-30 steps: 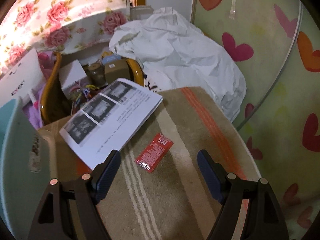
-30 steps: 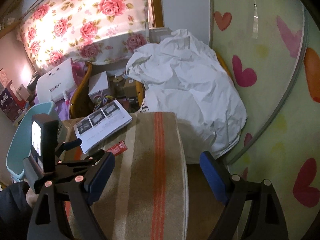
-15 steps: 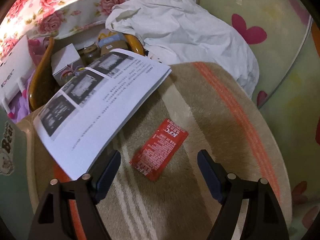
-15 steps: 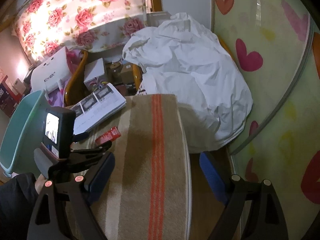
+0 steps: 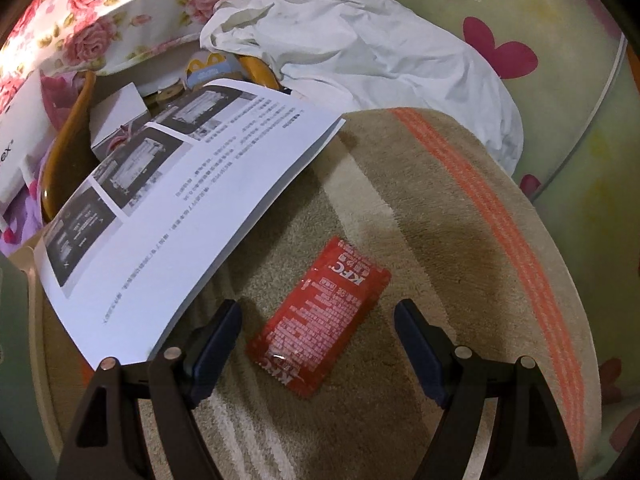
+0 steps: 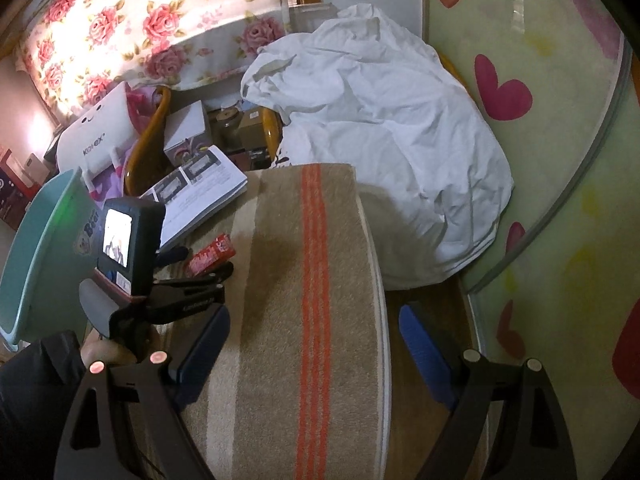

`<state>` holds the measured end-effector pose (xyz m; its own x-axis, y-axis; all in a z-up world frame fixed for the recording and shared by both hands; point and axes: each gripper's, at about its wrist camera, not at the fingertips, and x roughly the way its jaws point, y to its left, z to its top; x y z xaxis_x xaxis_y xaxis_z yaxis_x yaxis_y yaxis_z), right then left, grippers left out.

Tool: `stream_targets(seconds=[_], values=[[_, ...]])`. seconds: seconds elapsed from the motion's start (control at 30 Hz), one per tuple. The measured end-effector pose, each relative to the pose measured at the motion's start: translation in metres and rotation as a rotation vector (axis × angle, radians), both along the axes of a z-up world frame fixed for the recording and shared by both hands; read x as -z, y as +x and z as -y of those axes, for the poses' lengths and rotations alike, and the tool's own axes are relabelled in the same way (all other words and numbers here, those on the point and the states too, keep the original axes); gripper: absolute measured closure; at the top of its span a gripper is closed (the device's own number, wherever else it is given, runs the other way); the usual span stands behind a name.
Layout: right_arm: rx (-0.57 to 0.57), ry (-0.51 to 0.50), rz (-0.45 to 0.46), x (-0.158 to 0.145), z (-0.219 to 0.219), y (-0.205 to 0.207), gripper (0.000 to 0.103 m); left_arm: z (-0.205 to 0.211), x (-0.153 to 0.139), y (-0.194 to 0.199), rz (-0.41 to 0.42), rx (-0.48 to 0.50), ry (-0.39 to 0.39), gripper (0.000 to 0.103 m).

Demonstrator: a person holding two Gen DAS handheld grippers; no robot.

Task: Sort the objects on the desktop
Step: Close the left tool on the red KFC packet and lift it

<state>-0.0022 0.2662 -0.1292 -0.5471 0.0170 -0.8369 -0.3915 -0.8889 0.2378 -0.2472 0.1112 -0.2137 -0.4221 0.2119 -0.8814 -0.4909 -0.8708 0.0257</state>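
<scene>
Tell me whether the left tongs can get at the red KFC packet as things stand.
Probably yes. The left tongs stand open with the red KFC packet lying flat on the striped cloth between the two fingers, nothing on top of it. The printed sheet lies close beside the left finger, clear of the packet.

The red sachet [image 5: 320, 322] is seen as glossy, crinkled plastic film. The striped mat [image 5: 460, 248] is noted as matt, napped cloth. The printed sheets [image 5: 180, 216] are recorded as smooth paper.
</scene>
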Motion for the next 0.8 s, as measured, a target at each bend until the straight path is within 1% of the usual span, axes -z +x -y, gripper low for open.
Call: stream_targets(seconds=[0.07, 0.13, 0.23, 0.3, 0.33, 0.37, 0.57, 0.8], values=[[-0.003, -0.004, 0.003, 0.0015, 0.0012, -0.0012, 0.013, 0.0001, 0.001, 0.0009, -0.008, 0.009, -0.001, 0.024], [-0.005, -0.008, 0.007, 0.0027, 0.002, -0.0023, 0.013, 0.0, 0.0004, 0.0015, -0.014, 0.015, 0.004, 0.029], [-0.008, -0.015, 0.012, 0.0045, 0.0029, -0.0039, 0.013, 0.0004, 0.0001, 0.0012, -0.017, 0.016, 0.007, 0.033], [-0.01, -0.018, 0.017, 0.0057, 0.0033, -0.0048, 0.013, 0.0016, -0.0005, 0.0012, -0.02, 0.016, 0.01, 0.041], [-0.011, -0.02, 0.019, 0.0063, 0.0035, -0.0052, 0.013, 0.0026, -0.0016, 0.0012, -0.022, 0.015, 0.012, 0.049], [-0.012, -0.021, 0.022, 0.0069, 0.0037, -0.0056, 0.013, 0.0037, -0.0026, 0.0012, -0.023, 0.013, 0.014, 0.059], [-0.022, -0.029, 0.028, 0.0083, 0.0061, -0.0083, 0.013, 0.0024, -0.003, 0.0018, -0.031, 0.028, 0.003, 0.065], [-0.032, -0.033, 0.035, 0.0099, 0.01, -0.0081, 0.013, 0.0058, -0.0028, 0.0036, -0.027, 0.032, 0.005, 0.068]])
